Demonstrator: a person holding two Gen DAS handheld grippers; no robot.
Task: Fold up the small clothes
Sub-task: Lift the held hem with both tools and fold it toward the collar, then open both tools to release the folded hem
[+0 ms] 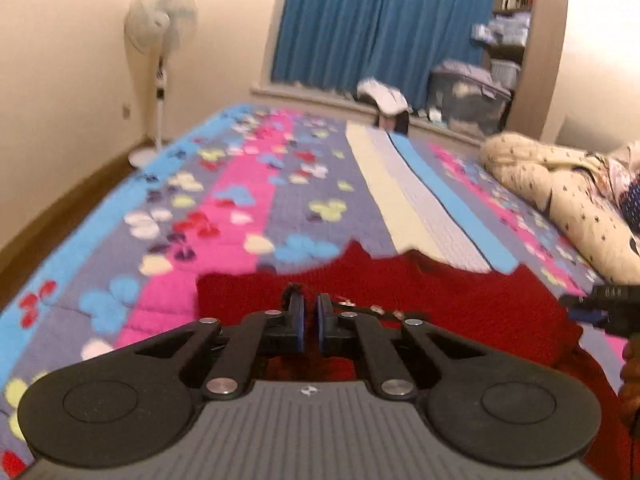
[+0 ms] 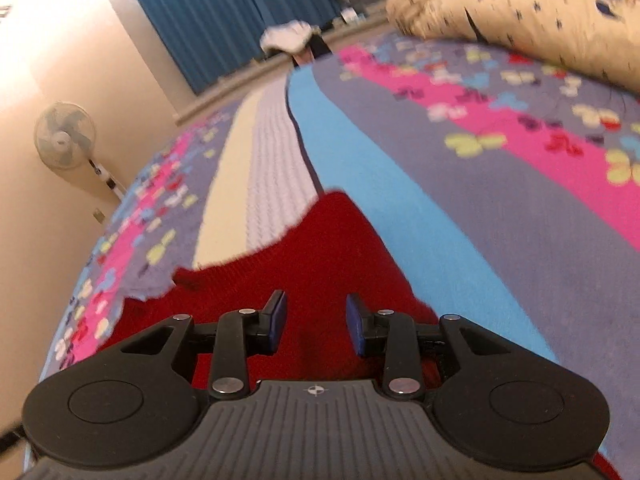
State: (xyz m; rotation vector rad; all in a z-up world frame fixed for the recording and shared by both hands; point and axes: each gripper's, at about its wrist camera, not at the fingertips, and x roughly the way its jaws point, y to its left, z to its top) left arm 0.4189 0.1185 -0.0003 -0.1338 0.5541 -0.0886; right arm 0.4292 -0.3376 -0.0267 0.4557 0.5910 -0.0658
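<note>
My two grippers sit over a red knitted garment (image 1: 440, 304) on the bed

My left gripper (image 1: 311, 312) has its jaws clenched nearly together above the red knit; whether they pinch any cloth I cannot tell. My right gripper (image 2: 316, 320) holds its jaws released, parted with the garment below and nothing pressed between them. The garment lies flat on the butterfly-patterned striped bedspread (image 1: 248, 184), its ragged far edge crossing the cream and pale stripes. Beyond that edge the spread is open up to the cream star-print pillow (image 1: 560, 192) on the right
</note>
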